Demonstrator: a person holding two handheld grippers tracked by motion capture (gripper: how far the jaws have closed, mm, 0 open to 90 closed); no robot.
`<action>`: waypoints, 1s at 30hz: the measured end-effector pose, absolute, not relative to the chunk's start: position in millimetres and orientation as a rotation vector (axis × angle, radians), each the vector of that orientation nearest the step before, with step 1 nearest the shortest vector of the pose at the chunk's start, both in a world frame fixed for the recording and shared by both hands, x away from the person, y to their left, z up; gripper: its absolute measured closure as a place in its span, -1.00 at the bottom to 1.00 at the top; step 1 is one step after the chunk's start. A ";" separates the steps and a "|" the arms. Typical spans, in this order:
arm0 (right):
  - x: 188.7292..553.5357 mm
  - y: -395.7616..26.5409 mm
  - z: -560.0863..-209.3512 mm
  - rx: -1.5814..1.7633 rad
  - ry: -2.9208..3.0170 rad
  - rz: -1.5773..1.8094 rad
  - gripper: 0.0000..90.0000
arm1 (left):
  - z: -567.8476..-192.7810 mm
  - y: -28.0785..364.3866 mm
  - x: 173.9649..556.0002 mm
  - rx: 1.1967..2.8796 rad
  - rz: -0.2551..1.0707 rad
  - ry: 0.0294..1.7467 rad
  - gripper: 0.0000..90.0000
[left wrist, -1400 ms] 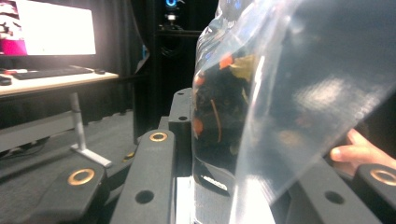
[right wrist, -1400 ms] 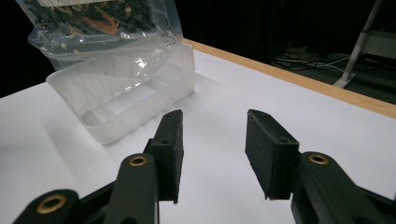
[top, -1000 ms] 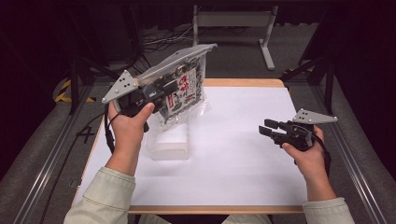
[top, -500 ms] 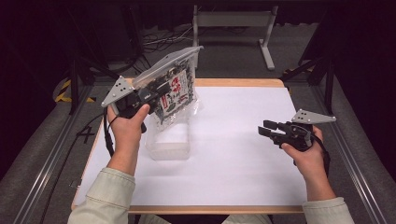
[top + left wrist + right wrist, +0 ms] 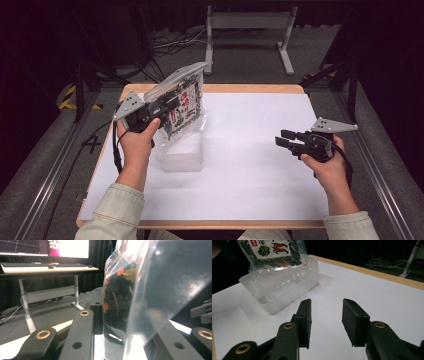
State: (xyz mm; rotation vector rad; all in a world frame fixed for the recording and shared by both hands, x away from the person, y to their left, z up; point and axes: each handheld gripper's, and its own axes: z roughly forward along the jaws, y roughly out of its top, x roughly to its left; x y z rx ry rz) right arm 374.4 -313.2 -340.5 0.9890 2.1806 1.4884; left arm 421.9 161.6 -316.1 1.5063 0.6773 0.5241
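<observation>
A clear plastic packet [image 5: 181, 102] of dark dried food with a red and white label is held up over the table's left side. My left gripper [image 5: 162, 105] is shut on the packet [image 5: 130, 297], which stands between its jaws in the left gripper view. The packet's [image 5: 274, 252] lower edge hangs just above a clear plastic tub [image 5: 182, 152], which rests on the white table and looks empty [image 5: 282, 287]. My right gripper [image 5: 281, 138] is open at the table's right, a little above the surface, with nothing between its fingers [image 5: 325, 320].
The white tabletop [image 5: 250, 175] has a wooden rim. A grey metal stand [image 5: 247, 30] and cables sit on the floor beyond the far edge. In the left gripper view a desk with a keyboard [image 5: 37, 265] and screens lies further off.
My left gripper has carried the packet a little to the left and tilted it more upright above the tub. The right gripper has stayed in place.
</observation>
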 end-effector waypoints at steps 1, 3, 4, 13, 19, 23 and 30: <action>374.6 -313.2 -340.7 0.988 2.181 1.489 0.34 | -317.6 161.8 422.4 1.503 0.523 0.680 0.60; 374.6 -313.1 -340.8 0.985 2.185 1.487 0.34 | -319.5 162.6 422.9 1.506 0.526 0.685 0.60; 374.5 -312.9 -340.9 0.986 2.186 1.487 0.34 | -320.8 163.1 423.1 1.506 0.531 0.688 0.60; 375.3 -311.6 -342.3 0.991 2.197 1.491 0.34 | -333.9 167.5 424.0 1.516 0.532 0.736 0.60; 375.9 -311.5 -343.4 0.994 2.201 1.489 0.34 | -342.0 167.0 426.2 1.528 0.526 0.743 0.60; 376.2 -310.7 -344.0 0.999 2.203 1.492 0.34 | -346.6 165.0 428.5 1.549 0.529 0.746 0.59; 375.3 -312.2 -343.3 0.989 2.189 1.486 0.30 | -352.8 162.4 432.3 1.575 0.505 0.740 0.59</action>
